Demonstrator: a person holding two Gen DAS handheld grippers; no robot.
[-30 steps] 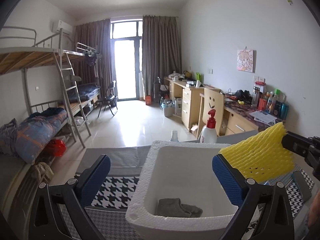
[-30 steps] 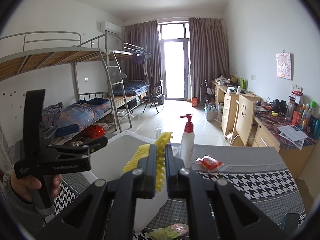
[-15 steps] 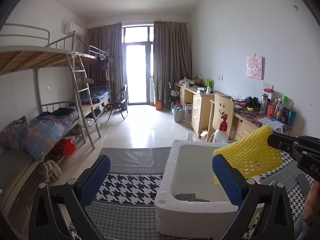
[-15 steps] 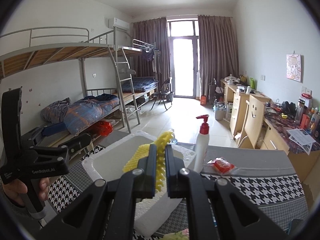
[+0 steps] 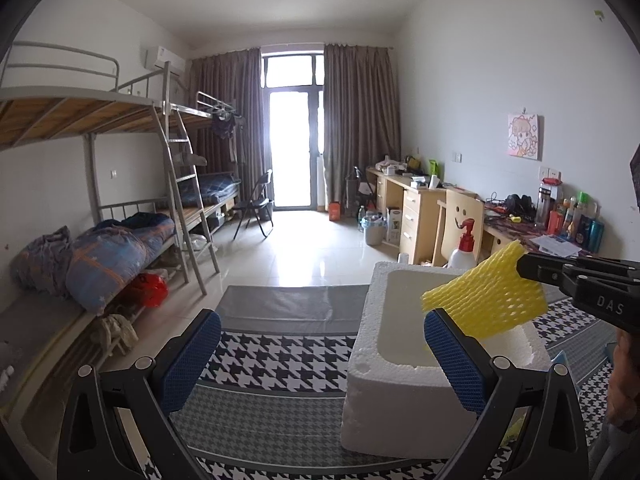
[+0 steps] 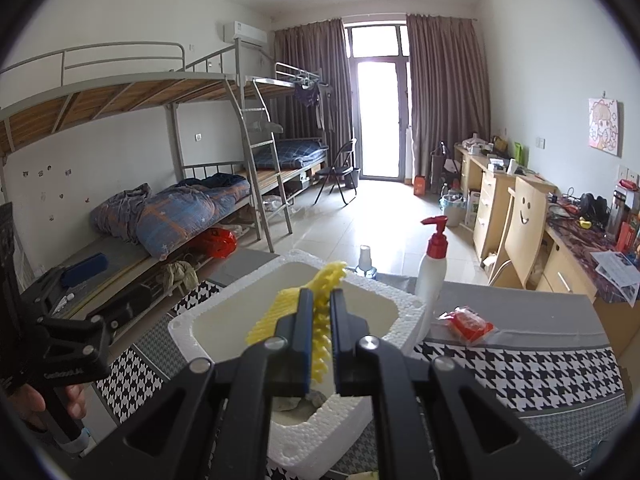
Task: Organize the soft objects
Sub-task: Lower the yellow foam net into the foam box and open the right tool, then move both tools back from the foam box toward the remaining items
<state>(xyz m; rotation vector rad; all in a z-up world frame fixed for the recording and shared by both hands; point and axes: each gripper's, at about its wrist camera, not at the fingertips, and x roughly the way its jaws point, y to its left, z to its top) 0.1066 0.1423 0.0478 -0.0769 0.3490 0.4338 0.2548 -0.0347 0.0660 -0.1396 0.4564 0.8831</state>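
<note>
- Foam net (image 6: 320, 322): yellow mesh sleeve, pinched between the fingers of the right gripper (image 6: 320, 334). Most of the net sticks out ahead of and to the left of the pads.
- Position of net: held in the air above the open top of the foam box (image 5: 362, 336). No contact with the box rim is visible.
- Right gripper: clenched on the net, jaws nearly together with only the mesh between them. In the left wrist view it enters from the right edge, with the net (image 5: 486, 294) hanging from its tip over the far right part of the box.
- Left gripper (image 5: 320, 354): released, blue pads wide apart, nothing between them. Its right finger overlaps the near side of the box in its own view; whether it touches the box cannot be told.
- Left gripper in the right wrist view: seen at the lower left (image 6: 64, 348), held by a hand (image 6: 74, 398), well apart from the box.
- Foam box: white, thick-walled, standing on the houndstooth cloth (image 5: 276, 360). A grey soft item (image 6: 298, 402) lies on its floor, mostly hidden behind the right gripper.
- Pump bottle (image 6: 432, 268): white with a red pump, upright just beyond the far right corner of the box.
- Red packet (image 6: 468, 322): lying on the cloth to the right of the bottle.
</note>
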